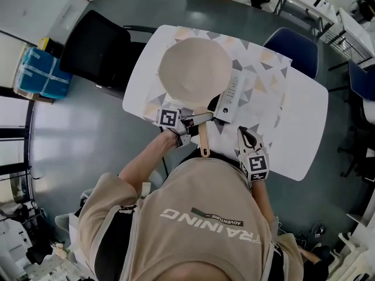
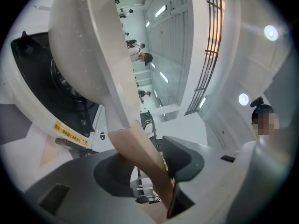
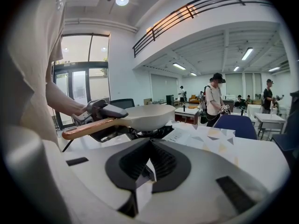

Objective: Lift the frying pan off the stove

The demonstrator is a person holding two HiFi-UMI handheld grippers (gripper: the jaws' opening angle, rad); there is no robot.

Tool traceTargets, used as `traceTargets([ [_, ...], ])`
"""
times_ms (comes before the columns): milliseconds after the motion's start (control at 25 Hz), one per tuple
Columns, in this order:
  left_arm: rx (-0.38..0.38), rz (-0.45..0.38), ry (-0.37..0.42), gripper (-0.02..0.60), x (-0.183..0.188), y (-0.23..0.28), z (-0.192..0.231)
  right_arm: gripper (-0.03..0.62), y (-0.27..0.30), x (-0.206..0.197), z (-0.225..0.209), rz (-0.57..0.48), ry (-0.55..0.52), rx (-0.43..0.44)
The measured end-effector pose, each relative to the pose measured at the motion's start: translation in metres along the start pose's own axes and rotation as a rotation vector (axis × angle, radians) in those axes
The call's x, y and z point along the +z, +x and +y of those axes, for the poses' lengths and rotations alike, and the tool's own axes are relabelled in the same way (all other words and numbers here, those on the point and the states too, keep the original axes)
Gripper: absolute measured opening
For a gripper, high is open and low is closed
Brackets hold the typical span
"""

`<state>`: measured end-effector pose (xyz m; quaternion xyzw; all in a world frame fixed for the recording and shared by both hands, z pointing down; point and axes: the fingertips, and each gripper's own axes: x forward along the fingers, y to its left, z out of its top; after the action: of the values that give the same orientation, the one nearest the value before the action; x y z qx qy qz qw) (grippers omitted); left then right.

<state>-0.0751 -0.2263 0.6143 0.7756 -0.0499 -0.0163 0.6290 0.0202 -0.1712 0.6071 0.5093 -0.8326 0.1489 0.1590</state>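
A cream frying pan [image 1: 193, 69] sits over the portable gas stove [image 1: 231, 95] on the white table [image 1: 304, 116]. Its wooden handle [image 1: 203, 142] points toward me. My left gripper [image 1: 196, 120] is shut on that handle near the pan. In the left gripper view the handle [image 2: 140, 157] runs slantwise between the jaws, with the pan's underside [image 2: 79, 45] above the black burner [image 2: 37, 78]. The right gripper view shows the pan [image 3: 145, 115] from the side, just over the burner [image 3: 145, 133]. My right gripper [image 1: 245, 133] hangs shut and empty by the table's near edge, right of the handle.
A black chair [image 1: 96, 48] stands at the table's far left and a blue chair [image 1: 293, 45] at its far right. A blue box [image 1: 41, 72] lies on the floor to the left. People [image 3: 215, 97] stand in the background beyond the table.
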Motion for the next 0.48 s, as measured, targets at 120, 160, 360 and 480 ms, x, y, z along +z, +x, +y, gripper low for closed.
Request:
traceTargets([
  [120,-0.029,-0.008,-0.010,0.192,0.003,-0.001,-0.012,0.005,0.002,0.002,0.001,-0.008,0.004,0.002],
  [160,-0.032,-0.009,-0.010,0.192,0.003,-0.001,-0.015,0.005,0.003,0.002,0.001,-0.010,0.003,0.004],
  [360,-0.008,0.027,0.008,0.192,-0.004,-0.009,-0.018,0.005,0.007,0.006,0.008,-0.020,0.001,0.012],
  [480,-0.020,0.043,0.024,0.192,-0.011,-0.014,-0.026,0.005,0.005,0.006,0.010,-0.020,0.002,0.014],
])
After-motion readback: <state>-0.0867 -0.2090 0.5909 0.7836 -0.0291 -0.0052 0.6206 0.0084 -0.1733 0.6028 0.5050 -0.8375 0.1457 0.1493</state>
